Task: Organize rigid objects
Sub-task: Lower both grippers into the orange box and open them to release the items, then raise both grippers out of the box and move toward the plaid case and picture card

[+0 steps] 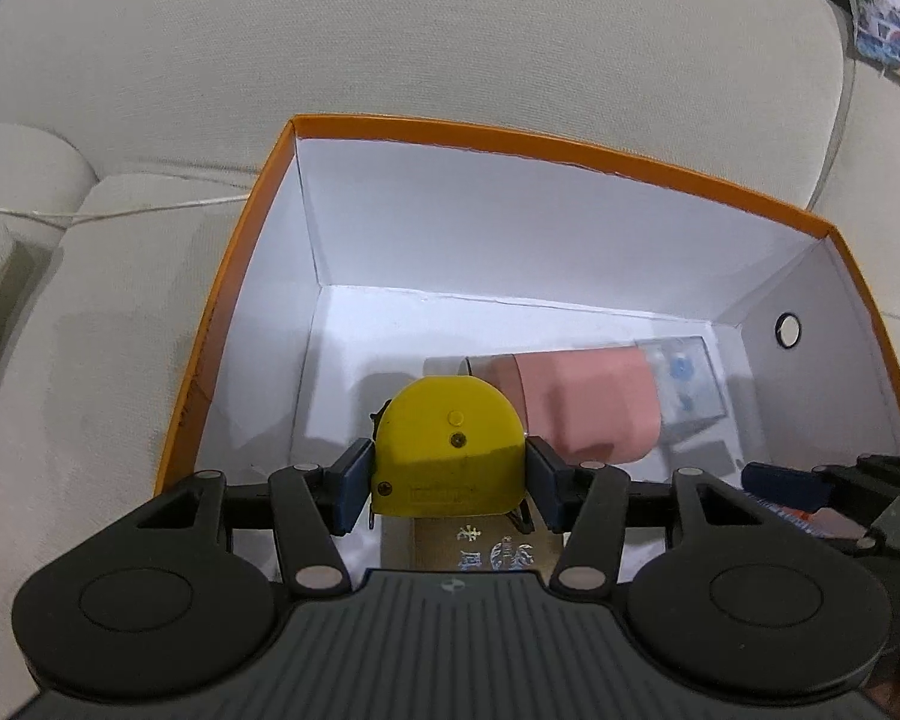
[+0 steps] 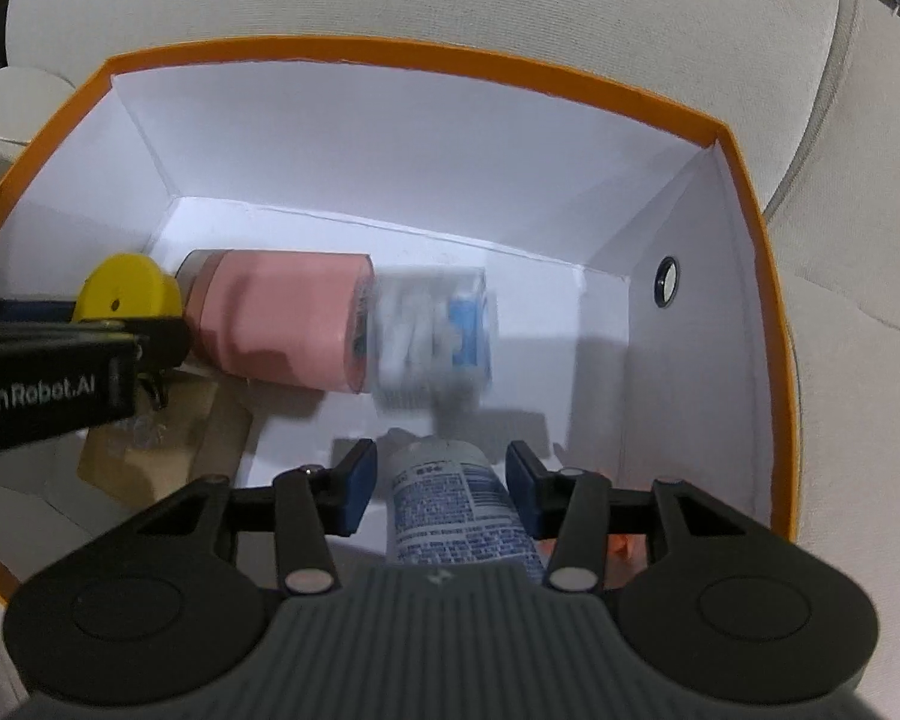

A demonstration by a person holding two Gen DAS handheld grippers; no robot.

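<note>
Left wrist: L tongs [image 1: 449, 474] clamp yellow tape measure [image 1: 447, 444]; R tongs [image 2: 441, 489] grip tube [image 2: 456, 504].

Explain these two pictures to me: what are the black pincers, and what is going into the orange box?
There is no robot here: a person carries a hand-held gripper in each hand, each with a camera looking along its two fingers. The left camera shows the left hand-held gripper clamped on a yellow tape measure. The right camera shows the right hand-held gripper around a white tube with blue print. Both hang over an orange-rimmed box on a beige sofa. Already inside lie a pink cylinder, a clear plastic case and a brown packet.
</note>
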